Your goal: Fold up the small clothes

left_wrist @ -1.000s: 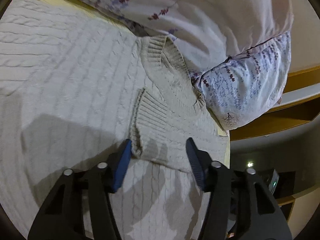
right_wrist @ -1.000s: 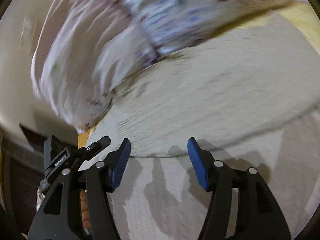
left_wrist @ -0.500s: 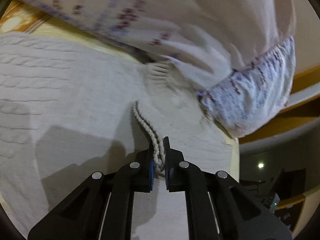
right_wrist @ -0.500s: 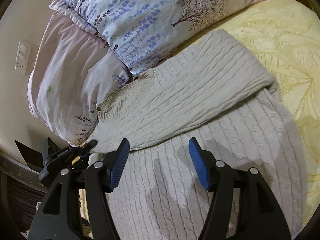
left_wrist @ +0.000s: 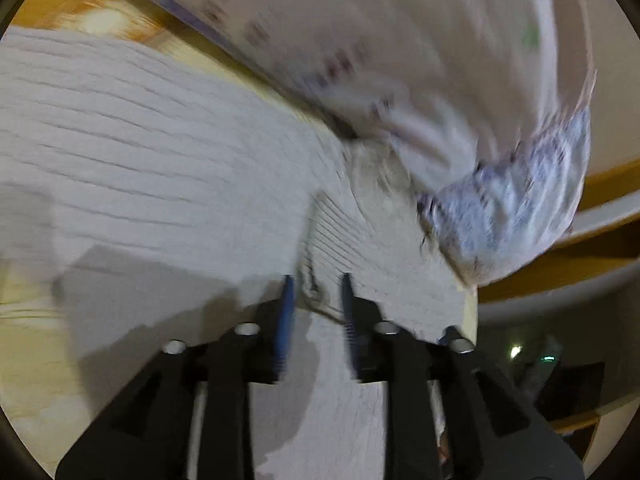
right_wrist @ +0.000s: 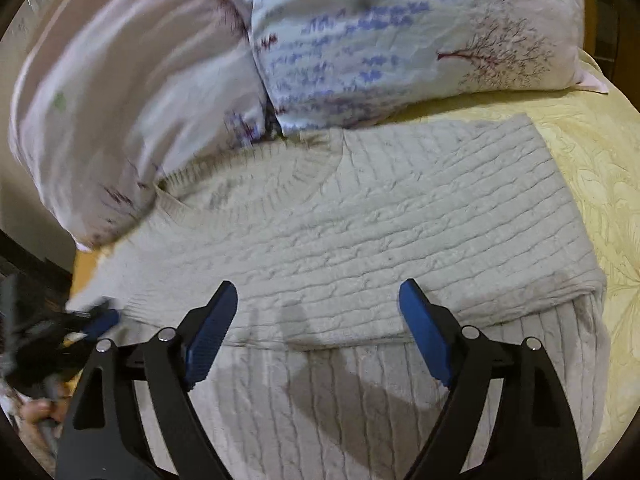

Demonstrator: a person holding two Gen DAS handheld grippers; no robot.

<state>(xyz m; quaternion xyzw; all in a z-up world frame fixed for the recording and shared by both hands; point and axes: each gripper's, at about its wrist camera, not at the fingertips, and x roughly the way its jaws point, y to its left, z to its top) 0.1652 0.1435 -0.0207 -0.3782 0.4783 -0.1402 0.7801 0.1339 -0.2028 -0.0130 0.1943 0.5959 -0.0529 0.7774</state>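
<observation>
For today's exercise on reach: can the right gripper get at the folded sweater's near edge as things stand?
Probably yes. The right gripper hangs over the sweater, jaws opening with nothing between them; the fold's edge lies just below, uncovered.

Two floral pillows (right_wrist: pixel 400 40) lie side by side along the bed's head edge, on a yellow patterned bedspread (right_wrist: pixel 600 168); a wooden bedframe (left_wrist: pixel 580 256) shows beyond.

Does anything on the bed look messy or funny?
Nothing is spilled or torn. The cream sweater is half folded, and its neck end is pushed up against the flowery pillows, so that end sits a bit rumpled.
</observation>
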